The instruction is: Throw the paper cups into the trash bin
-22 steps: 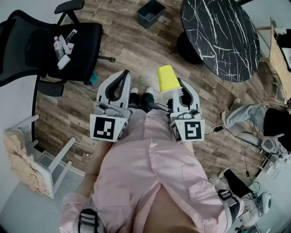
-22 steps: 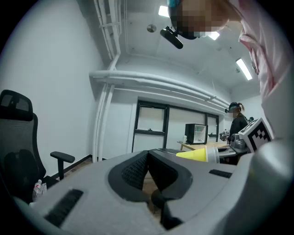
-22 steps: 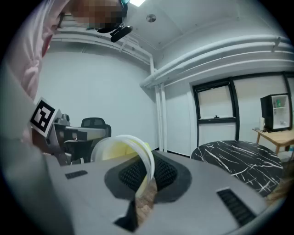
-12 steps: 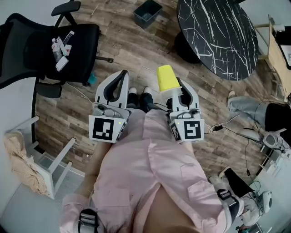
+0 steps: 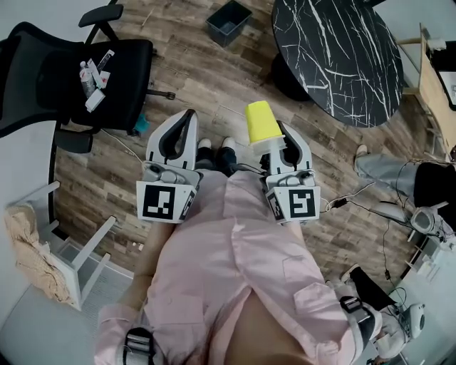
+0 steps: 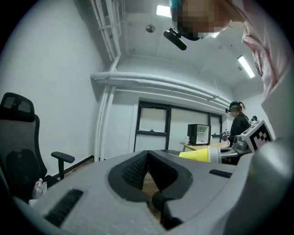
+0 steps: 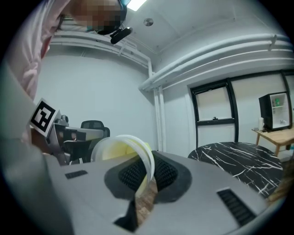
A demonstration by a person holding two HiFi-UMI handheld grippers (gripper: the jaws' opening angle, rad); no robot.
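Head view first: yellow paper cup (image 5: 262,122) clamped by its rim in the right hand-held gripper (image 5: 280,140), closed end pointing off toward 11 o'clock, with the dark trash bin (image 5: 228,21) well apart on the floor (image 5: 206,78) at 12 o'clock, near the top edge. Same grip plain in the right gripper view, thin white rim caught between both jaws; left hand-held gripper (image 5: 187,117) pinched together on nothing. Most likely very light, soft and easy to crush, so best held gently by the rim or side wall, never squeezed hard, then let go right above the bin.
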